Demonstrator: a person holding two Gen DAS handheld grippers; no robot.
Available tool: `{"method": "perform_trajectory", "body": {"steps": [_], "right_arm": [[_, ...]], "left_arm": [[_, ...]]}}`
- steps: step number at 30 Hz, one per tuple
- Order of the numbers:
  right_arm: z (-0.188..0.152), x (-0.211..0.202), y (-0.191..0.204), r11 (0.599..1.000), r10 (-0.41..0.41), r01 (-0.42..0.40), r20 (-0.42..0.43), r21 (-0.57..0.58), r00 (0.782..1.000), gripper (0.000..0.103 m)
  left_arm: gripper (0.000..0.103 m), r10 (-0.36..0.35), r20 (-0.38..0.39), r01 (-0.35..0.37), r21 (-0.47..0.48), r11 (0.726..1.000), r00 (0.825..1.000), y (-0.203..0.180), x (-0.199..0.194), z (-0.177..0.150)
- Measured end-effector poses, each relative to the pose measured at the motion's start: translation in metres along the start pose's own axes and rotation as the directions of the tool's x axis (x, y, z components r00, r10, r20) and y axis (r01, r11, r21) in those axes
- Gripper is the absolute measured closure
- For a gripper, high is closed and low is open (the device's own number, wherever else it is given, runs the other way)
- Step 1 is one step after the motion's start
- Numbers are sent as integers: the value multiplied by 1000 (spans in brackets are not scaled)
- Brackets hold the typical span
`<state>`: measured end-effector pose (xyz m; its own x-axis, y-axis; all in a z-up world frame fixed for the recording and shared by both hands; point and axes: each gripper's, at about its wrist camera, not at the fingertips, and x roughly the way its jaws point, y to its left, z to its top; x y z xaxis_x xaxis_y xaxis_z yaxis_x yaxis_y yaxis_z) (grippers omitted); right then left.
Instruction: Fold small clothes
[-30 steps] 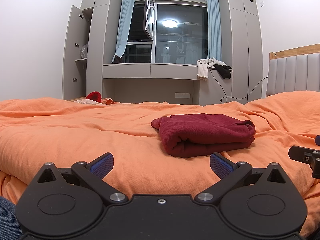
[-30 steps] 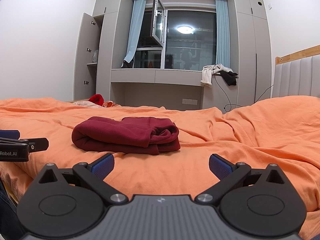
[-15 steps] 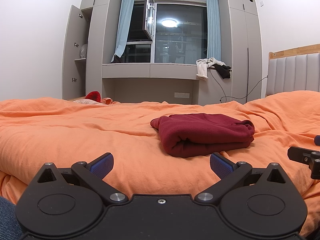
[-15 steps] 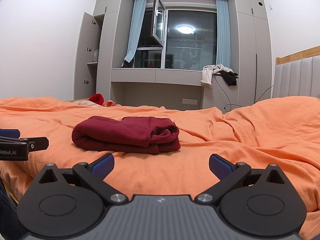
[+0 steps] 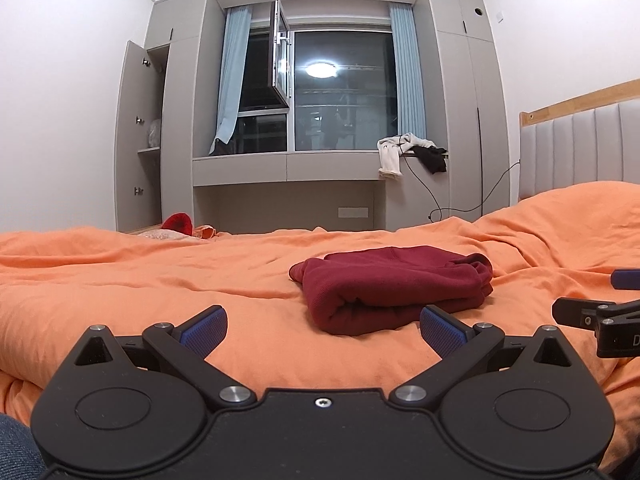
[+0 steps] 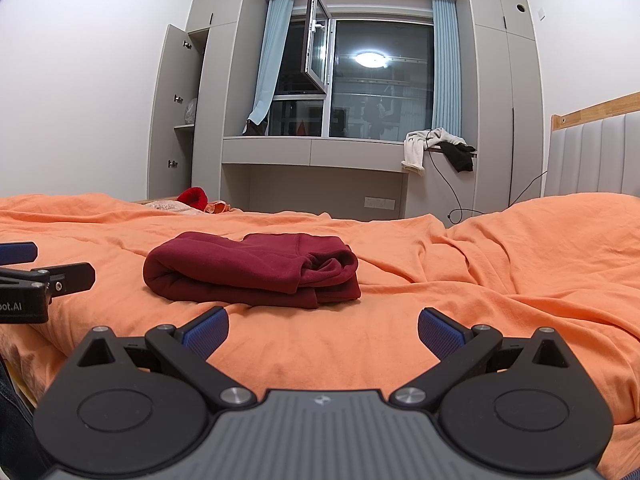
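Note:
A dark red garment (image 5: 394, 286) lies folded in a compact bundle on the orange duvet (image 5: 120, 280); it also shows in the right wrist view (image 6: 256, 270). My left gripper (image 5: 322, 330) is open and empty, hovering just short of the bundle's near left side. My right gripper (image 6: 322, 330) is open and empty, in front of the bundle and slightly right of it. Each gripper shows at the edge of the other's view, the right one (image 5: 596, 320) and the left one (image 6: 36, 280).
A padded headboard (image 5: 580, 148) stands at the right. A grey window bench with draped white and black clothes (image 5: 408, 152) and a trailing cable lies beyond the bed. A red item (image 5: 178, 222) sits at the bed's far left. An open wardrobe door (image 5: 134, 136) is at the left.
Almost nothing has changed. The left gripper's view has shifted very slightly, and the folded garment has stayed in place. Both grippers have stayed open.

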<state>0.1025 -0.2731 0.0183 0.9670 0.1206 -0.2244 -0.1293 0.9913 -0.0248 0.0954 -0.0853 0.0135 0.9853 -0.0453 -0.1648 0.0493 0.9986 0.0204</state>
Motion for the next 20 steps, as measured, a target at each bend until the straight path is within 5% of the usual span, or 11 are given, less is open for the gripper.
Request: {"method": "perform_trajectory", "body": {"steps": [20], "right_arm": [[0,0,0,1000,0,0,-1,-2,1000,0]], "left_arm": [[1,-1,-27,1,6,1000,1000,-2,2,0]]}}
